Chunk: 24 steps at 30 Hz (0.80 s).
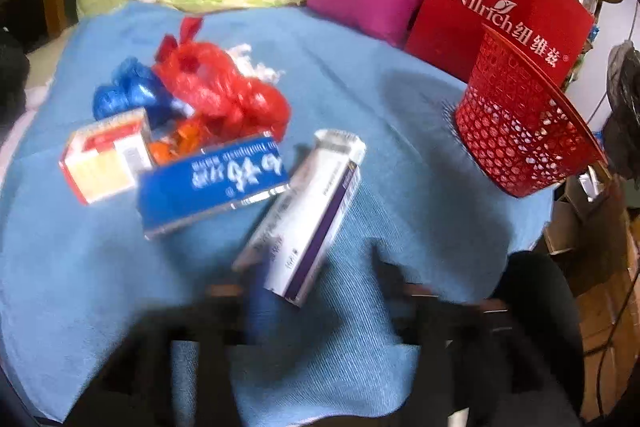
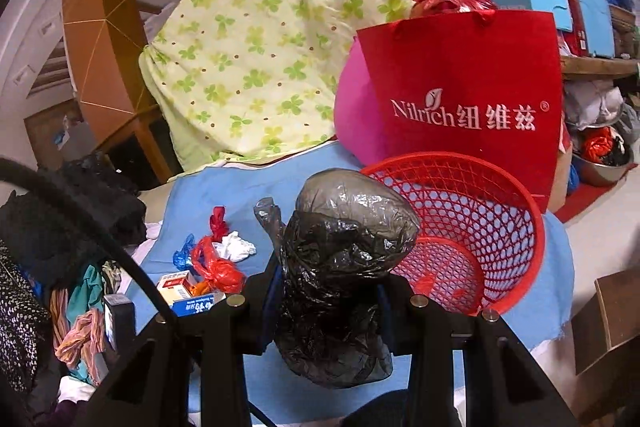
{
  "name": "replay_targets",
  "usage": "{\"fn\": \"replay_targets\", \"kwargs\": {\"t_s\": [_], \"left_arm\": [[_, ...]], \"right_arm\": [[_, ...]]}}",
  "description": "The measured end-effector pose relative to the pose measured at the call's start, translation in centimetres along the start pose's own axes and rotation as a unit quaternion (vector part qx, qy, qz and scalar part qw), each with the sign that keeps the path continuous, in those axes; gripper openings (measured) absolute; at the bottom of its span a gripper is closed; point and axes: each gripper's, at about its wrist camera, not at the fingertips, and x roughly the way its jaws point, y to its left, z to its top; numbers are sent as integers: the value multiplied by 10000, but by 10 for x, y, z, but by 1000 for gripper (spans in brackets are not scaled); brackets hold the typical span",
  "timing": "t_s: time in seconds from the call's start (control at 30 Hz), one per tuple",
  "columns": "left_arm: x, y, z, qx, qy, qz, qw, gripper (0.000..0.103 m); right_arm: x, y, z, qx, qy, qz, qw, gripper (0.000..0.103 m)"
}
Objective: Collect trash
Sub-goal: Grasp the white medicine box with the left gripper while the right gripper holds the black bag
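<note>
A crumpled, glossy black plastic bag [image 2: 340,267] is clamped in the right gripper [image 2: 328,303], raised over the blue cloth [image 2: 240,195] just left of the red mesh basket [image 2: 520,227]. The gripper tilts downward.

The left gripper [image 1: 316,287] stands apart beside a white box [image 1: 308,211].

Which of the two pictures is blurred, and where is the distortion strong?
Left wrist view: motion blur smears the boxes and the tongs; the print is unreadable. Right wrist view: sharp; the black bag and the basket show crisp detail. Both views: fisheye bends the edges, with dark corners.
</note>
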Motion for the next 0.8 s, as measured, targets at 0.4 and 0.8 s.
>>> {"fn": "replay_targets", "kwargs": {"t_s": [0.4,0.8], "left_arm": [[61,19,20,-545,598,33,9967,62],[42,-24,31,-481,118,-174,9986,53]], "right_arm": [[-4,-21,-1,216,-100,-64,9997,43],[-14,-47,5,374,-347,-204,9985,43]]}}
